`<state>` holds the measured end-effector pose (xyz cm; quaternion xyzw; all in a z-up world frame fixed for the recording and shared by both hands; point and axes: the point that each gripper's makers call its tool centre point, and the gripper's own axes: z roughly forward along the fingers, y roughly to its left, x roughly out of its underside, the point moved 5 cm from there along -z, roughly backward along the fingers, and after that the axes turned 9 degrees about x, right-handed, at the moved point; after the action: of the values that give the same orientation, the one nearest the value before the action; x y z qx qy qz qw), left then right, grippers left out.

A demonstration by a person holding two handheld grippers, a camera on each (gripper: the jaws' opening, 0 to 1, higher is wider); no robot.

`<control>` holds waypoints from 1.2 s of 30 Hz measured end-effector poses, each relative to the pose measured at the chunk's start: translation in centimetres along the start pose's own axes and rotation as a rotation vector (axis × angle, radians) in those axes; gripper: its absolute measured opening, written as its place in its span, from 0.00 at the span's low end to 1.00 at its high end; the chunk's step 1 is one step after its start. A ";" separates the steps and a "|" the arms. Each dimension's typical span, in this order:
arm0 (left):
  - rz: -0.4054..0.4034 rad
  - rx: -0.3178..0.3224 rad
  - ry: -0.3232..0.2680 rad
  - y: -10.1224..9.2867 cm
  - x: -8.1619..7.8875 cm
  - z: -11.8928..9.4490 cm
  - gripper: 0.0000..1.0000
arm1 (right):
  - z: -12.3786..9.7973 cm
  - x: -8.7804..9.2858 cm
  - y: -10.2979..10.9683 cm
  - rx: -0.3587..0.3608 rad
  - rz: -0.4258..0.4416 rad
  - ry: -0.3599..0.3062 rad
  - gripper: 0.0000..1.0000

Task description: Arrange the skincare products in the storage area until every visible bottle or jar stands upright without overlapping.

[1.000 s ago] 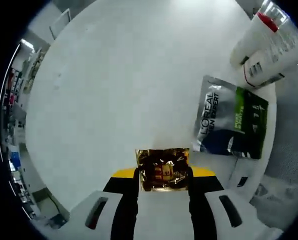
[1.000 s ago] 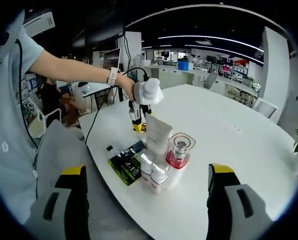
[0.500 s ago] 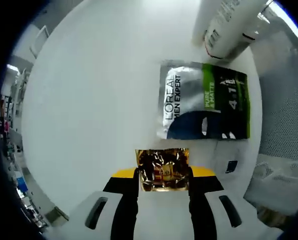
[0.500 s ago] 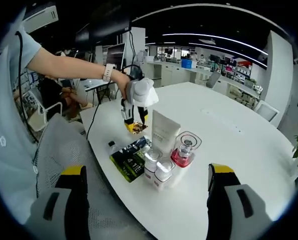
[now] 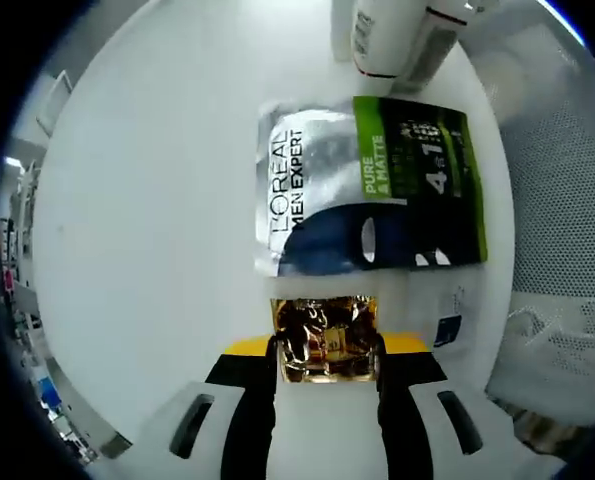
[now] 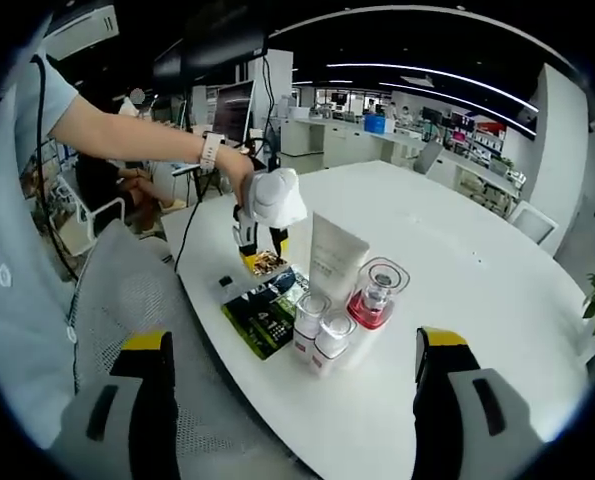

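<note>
In the left gripper view, the left gripper [image 5: 327, 345] is clenched on a gold foil sachet [image 5: 326, 338], which sits pinched between the two jaws near their tips, over the white table [image 5: 147, 200]. Just beyond the sachet, ahead of the jaws, a silver, green and dark L'Oreal Men Expert packet [image 5: 372, 190] lies flat on the table, its near edge close to the sachet's far edge. Farther ahead and a little to the right, past the packet's far edge, stand the bases of white bottles [image 5: 392, 35]. To the right of the jaws, a small dark item [image 5: 448, 328] lies near the table's edge; what it is cannot be told.

In the right gripper view, the right gripper [image 6: 297, 400] is released, its jaws spread wide with nothing between them. Ahead and to the left, a hand [image 6: 235, 175] holds the left gripper [image 6: 260, 262] tip-down over the table [image 6: 457, 280], with the gold sachet at its tip, just beside the flat packet [image 6: 267, 315]. Straight ahead of the jaws stand two small white-capped bottles [image 6: 321, 338] side by side, upright. Behind them a white tube [image 6: 335, 258] stands upright, and to its right a clear-capped jar with a red base [image 6: 376, 297] is also upright, close against the group.
</note>
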<state>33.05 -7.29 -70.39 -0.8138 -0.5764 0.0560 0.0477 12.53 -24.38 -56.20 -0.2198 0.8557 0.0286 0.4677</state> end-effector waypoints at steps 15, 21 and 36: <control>0.016 0.007 -0.031 -0.2 -0.1 0.2 0.37 | 0.1 0.2 -0.2 0.006 -0.002 0.007 1.00; 0.011 0.017 -0.053 -0.4 0.2 0.3 0.51 | 0.0 0.4 -0.3 0.012 -0.001 0.009 1.00; -0.194 -0.101 -0.332 -1.3 0.9 -4.3 0.53 | -0.4 0.0 0.2 0.006 -0.014 -0.009 1.00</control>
<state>32.71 -6.09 -66.02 -0.7354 -0.6542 0.1555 -0.0835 12.14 -24.31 -56.05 -0.2243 0.8521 0.0240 0.4723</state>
